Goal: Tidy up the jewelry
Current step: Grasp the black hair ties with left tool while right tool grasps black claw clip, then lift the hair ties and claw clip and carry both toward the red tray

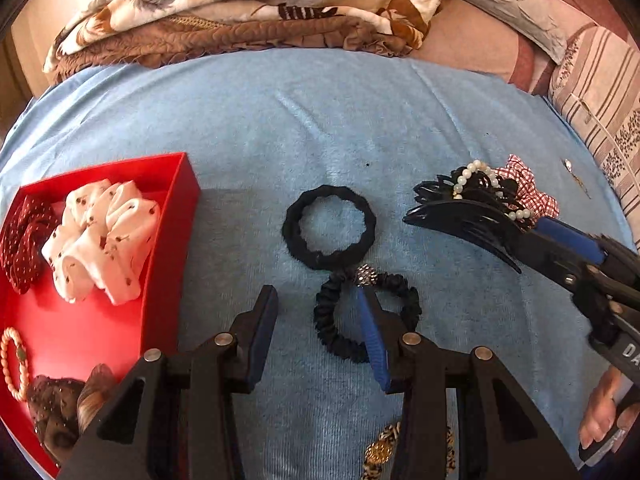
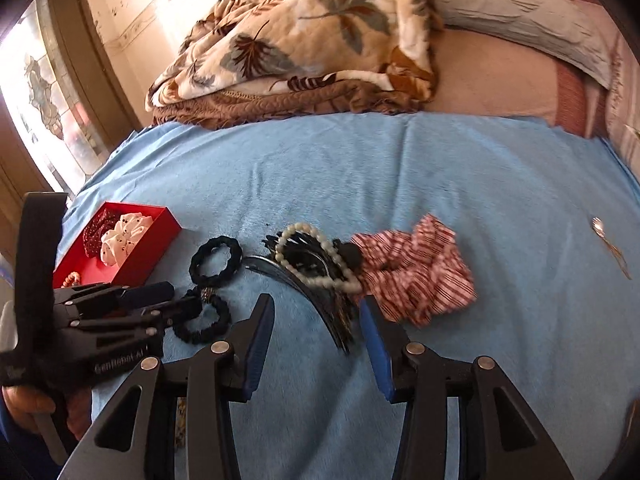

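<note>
Inside the red box we count two scrunchies, one white and one dark red, plus one bead bracelet. Right of the box on the blue cloth lie two black hair ties, one hair comb, one pearl bracelet and one checked scrunchie. Our left gripper and right gripper both stand wide open, holding nothing.

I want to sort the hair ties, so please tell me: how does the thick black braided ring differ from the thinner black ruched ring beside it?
The thick black braided ring looks chunky and plain; the thinner black ruched ring is slimmer, finely gathered, and carries a sparkly bead. The braided ring lies in full view, farther from the left gripper, one of whose fingers covers part of the ruched ring. Both lie flat on the blue cloth, touching.
</note>
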`<state>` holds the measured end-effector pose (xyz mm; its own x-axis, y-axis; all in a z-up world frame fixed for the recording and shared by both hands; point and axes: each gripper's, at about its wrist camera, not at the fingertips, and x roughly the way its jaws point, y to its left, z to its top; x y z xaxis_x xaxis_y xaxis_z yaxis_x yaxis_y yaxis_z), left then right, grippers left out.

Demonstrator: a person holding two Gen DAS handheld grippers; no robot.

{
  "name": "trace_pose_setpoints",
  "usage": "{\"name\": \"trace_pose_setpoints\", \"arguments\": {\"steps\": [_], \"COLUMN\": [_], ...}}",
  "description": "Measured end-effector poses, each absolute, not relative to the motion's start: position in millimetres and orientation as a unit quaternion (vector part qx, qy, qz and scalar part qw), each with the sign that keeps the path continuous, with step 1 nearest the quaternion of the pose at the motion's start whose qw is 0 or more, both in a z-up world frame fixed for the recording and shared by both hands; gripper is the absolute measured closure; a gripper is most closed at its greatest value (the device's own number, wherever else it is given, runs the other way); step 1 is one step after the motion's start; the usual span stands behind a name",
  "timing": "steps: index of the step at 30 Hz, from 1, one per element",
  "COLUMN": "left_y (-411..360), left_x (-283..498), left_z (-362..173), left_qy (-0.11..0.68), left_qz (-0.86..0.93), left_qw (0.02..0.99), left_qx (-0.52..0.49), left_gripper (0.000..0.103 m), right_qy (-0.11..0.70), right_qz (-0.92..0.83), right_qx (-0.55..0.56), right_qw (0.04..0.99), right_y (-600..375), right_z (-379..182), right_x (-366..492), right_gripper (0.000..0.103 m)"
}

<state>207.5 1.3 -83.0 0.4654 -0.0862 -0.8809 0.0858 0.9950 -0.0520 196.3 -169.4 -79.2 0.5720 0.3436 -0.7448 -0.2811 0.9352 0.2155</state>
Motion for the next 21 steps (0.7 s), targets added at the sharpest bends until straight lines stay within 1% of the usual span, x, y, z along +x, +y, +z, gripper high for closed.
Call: {"name": "trace_pose_setpoints", "arguments": {"steps": [1,2,3,4,5,12,16,17,21], "left_y": [0,-1,-3,-5,-6,-12,-11,-9,-2], "left_x": [207,207,205,205,204,184,163,157,137], "left_z": [-83,-83,-84,-84,-84,-65,-39,-32,-4], "left_qy": [0.512,0.510,0.508,0.506,0.504,0.486,0.465,0.459,0.440], "left_qz": [-0.051,-0.052,-0.050,-0.048,-0.052,-0.079,-0.098,-0.101,-0.110], "left_qw": [0.857,0.859,0.860,0.861,0.862,0.870,0.880,0.883,0.891], "left_qx": [0.002,0.004,0.010,0.015,0.019,0.009,-0.005,-0.009,-0.023], "left_gripper": [0.063,0.068,0.084,0.090,0.095,0.096,0.096,0.096,0.096], "right_qy": [0.430,0.432,0.435,0.438,0.442,0.450,0.445,0.442,0.435], "right_qz": [0.179,0.182,0.184,0.184,0.184,0.181,0.184,0.186,0.196], "right_qx": [0.033,0.030,0.029,0.029,0.030,0.076,0.108,0.115,0.141], "right_qw": [0.884,0.883,0.881,0.880,0.878,0.871,0.870,0.870,0.867], "right_y": [-167,-165,-162,-159,-157,-164,-175,-178,-188], "right_z": [-81,-83,-85,-87,-89,-87,-74,-70,-55], "right_x": [198,200,202,204,205,195,180,174,153], "right_gripper": [0.055,0.055,0.056,0.065,0.082,0.085,0.089,0.093,0.093]}}
